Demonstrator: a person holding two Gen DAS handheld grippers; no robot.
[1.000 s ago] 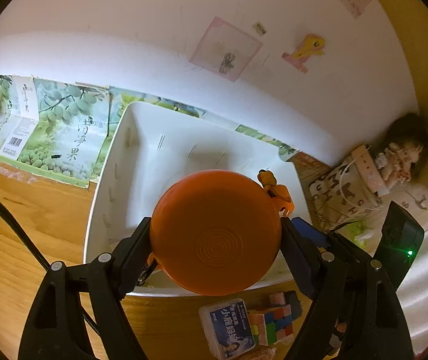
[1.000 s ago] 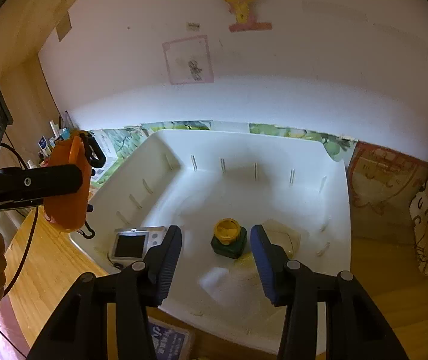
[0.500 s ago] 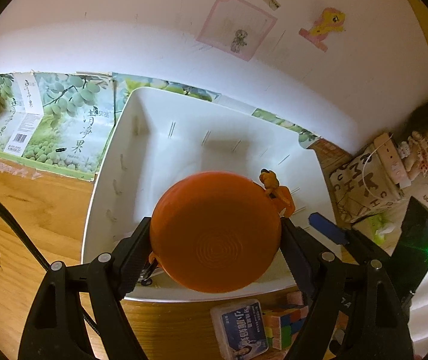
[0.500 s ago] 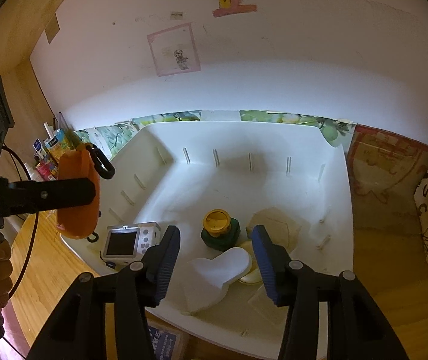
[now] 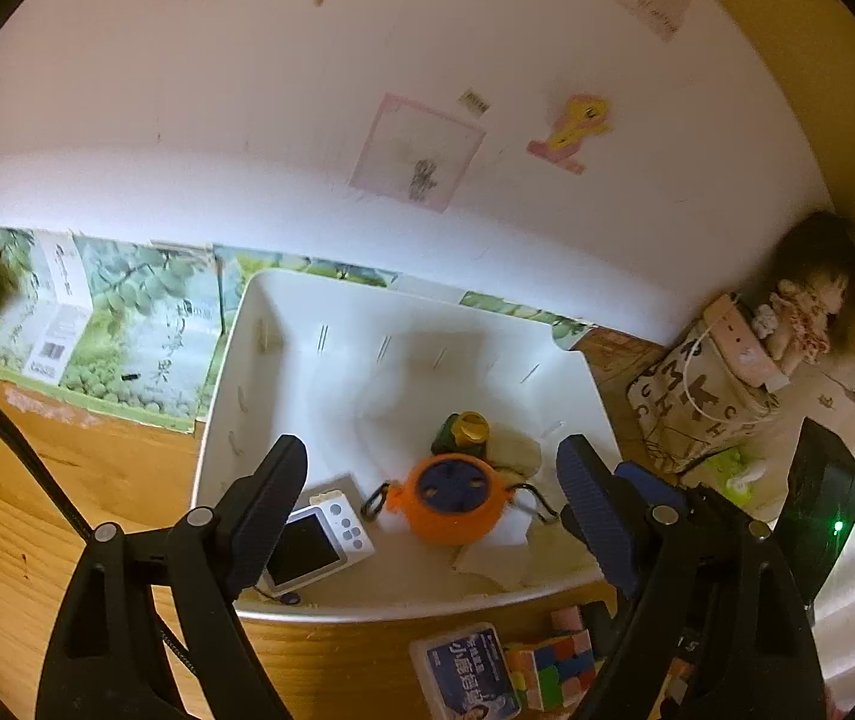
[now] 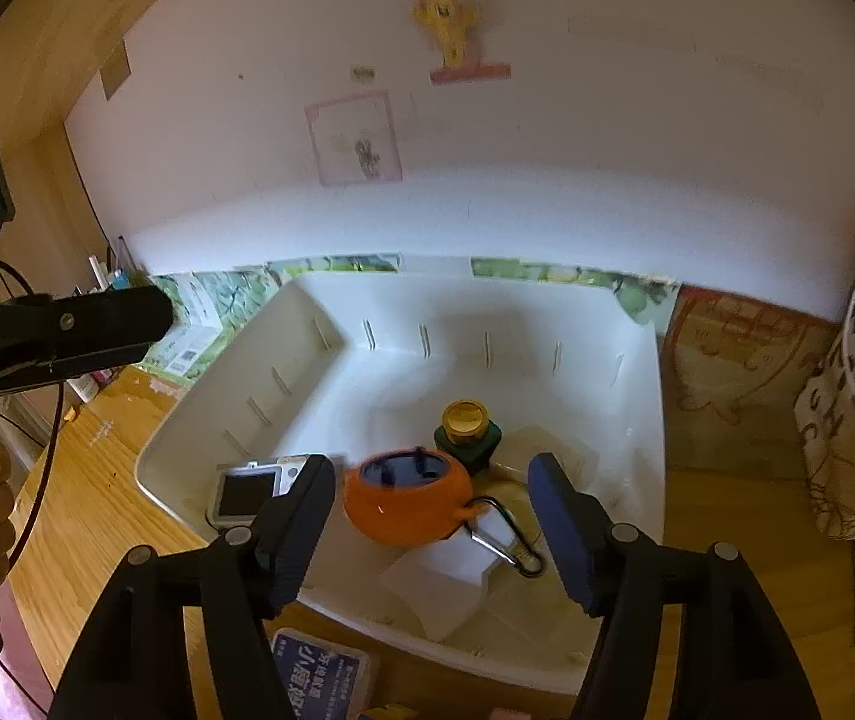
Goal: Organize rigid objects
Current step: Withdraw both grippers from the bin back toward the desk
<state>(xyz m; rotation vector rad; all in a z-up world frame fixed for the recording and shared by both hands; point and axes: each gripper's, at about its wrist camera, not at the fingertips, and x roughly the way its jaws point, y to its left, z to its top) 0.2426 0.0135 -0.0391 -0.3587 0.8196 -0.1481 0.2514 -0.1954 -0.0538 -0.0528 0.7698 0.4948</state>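
Note:
A round orange case (image 5: 454, 507) with carabiner clips lies inside the white bin (image 5: 283, 324), also in the right wrist view (image 6: 406, 501). Beside it sit a small white camera (image 5: 316, 540), a green bottle with a yellow cap (image 5: 463, 432) and flat white pieces (image 6: 445, 576). My left gripper (image 5: 433, 489) is open and empty above the bin's near edge. My right gripper (image 6: 427, 501) is open and empty, hovering over the bin (image 6: 643, 360) on both sides of the orange case.
On the wooden table in front of the bin lie a blue card box (image 5: 466, 669) and a coloured puzzle cube (image 5: 553, 666). Green printed cartons (image 5: 127, 330) stand left of the bin. A patterned bag (image 5: 703, 396) and a doll (image 5: 805, 306) sit at the right.
My left gripper opened and let go of the orange case, which dropped into the bin next to the green bottle. The right gripper stayed open over the bin.

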